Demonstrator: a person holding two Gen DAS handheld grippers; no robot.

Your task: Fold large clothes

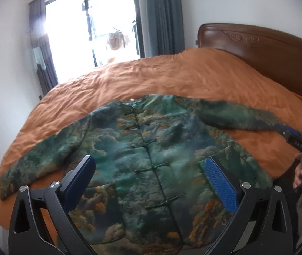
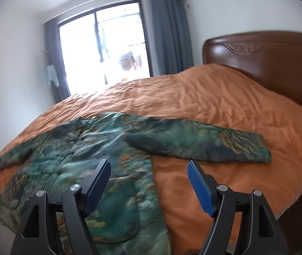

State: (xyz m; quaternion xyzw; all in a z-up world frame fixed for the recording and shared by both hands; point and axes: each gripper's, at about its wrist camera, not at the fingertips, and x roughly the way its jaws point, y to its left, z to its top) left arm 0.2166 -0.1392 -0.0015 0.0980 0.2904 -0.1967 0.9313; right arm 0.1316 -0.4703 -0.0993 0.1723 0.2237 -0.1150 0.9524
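**Both grippers wide open, sleeve nearest our right one**

Our right gripper [image 2: 148, 182] is spread wide and holds nothing. Our left gripper [image 1: 151, 182] is spread wide too, with nothing between its fingers. Both hang above the near edge of the bed [image 1: 193, 78], not touching the cloth as far as we can tell.

We see the jacket [image 1: 151, 148] lying flat on the orange bed cover, front side up, with its row of knot buttons [image 1: 151, 144] closed. From our left gripper the jacket sits right at 12 o'clock, and the button line runs away from us toward 12 o'clock, leaning a little to 11. The collar is at the far end. The hem is closest to us.

In the right wrist view, the right sleeve [image 2: 204, 142] lies across the bed. It starts at the shoulder near 11 o'clock and stretches out to its cuff [image 2: 261, 150] near 1 o'clock. So its long way goes side to side in front of us. The cuff is near our right gripper, a bit ahead and to the right. It is well apart from our left gripper.

The left sleeve [image 1: 44, 159] slants out to 9 o'clock from our left gripper, so that one is for our left side.

We think nothing is folded yet. Our guess is that the right gripper should reach toward 1 o'clock, pinch the cuff, and bring it over the chest toward 10 o'clock.
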